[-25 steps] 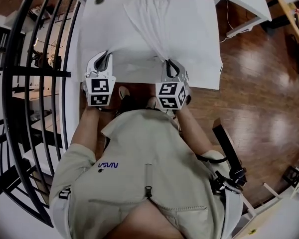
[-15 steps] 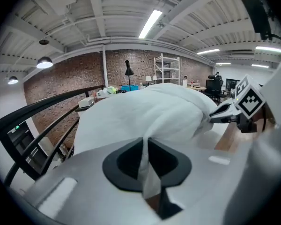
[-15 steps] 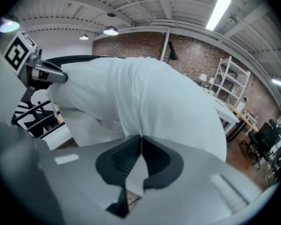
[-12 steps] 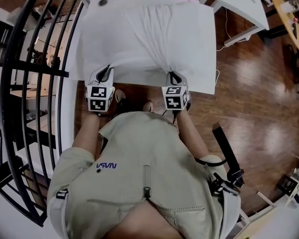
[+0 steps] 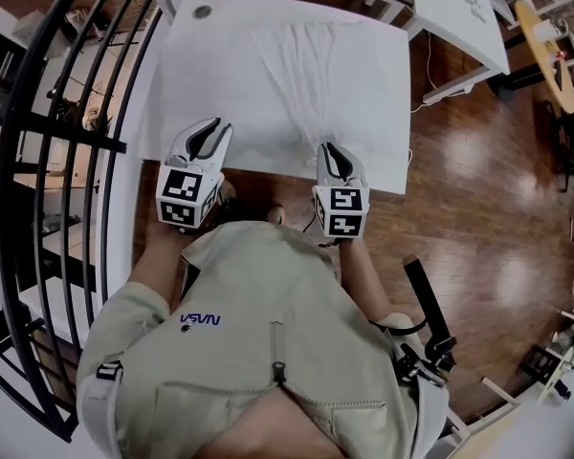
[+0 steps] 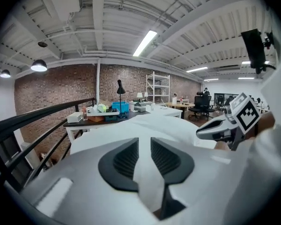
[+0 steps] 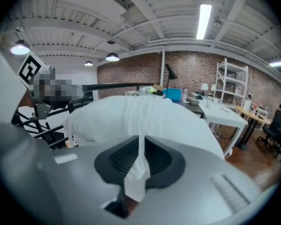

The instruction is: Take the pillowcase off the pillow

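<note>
On the white rectangular worktop (image 5: 187, 29), just right of the black metal railing (image 5: 72, 113): one pillow, wholly enclosed in a white fabric pillowcase (image 5: 268, 75), lying flat with its near edge toward the person.

Risk, left side: the left claw (image 5: 207, 132) (image 6: 144, 144) has just been opening its jaws. A band of the pillowcase lies in the gap, but the pads appear to stand off it. Likely fault: the cloth slips free on the next pull, so the case strips from one side only and twists round the pillow.

Risk, right side: the right claw (image 5: 332, 153) (image 7: 141, 146) has likewise been easing open, yet a thin gathered fold is pinched between its pads, with pleats fanning from it across the case. Likely fault: more easing drops the fold, or a one-sided pull drags the pillow off the near edge.

Pose, left hand: raised just above the near-left corner, claw pointing away from the person and tilted slightly down.

Pose, right hand: at the near edge, claw pointing forward and down, marker cube toward the chest.
</note>
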`<state>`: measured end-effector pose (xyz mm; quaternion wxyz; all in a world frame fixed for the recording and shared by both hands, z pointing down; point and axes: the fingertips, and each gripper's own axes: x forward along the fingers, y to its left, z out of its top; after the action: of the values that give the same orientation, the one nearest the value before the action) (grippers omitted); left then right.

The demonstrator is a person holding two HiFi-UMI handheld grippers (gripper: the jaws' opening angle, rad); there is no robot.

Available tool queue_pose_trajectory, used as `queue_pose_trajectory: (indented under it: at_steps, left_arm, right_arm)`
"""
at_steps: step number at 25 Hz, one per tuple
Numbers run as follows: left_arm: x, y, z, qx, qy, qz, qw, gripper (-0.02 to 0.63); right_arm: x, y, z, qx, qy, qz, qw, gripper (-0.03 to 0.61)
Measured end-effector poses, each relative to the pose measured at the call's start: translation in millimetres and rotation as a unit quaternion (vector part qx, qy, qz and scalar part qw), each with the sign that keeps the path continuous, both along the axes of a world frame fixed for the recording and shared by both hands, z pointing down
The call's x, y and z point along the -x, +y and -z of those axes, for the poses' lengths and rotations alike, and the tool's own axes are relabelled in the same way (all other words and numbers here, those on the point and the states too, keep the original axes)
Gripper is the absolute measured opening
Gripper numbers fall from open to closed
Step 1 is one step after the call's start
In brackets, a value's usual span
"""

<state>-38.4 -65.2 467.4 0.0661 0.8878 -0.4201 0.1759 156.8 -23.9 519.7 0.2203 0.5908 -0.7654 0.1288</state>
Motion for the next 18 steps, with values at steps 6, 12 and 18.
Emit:
queue_pose_trajectory:
  at_steps: [6,12,18]
  left_arm:
    - [-7,-51,14,-0.005,-0.005,-0.027,0.9996,0.183]
    - [-14,-101,10,0.002,-0.027,-0.07,0.9972,0.245]
    - [-7,-138,2,0.011,-0.037,-0.087,0.9954,0.245]
  right_arm:
    - [8,-31,47,-0.034,-0.004,-0.016,0.999,0.043]
    - [38,-70,72,-0.043,0.022,-0.02,0.999,0.069]
    - [67,-103,93,-0.056,0.035,-0.018,0.998,0.089]
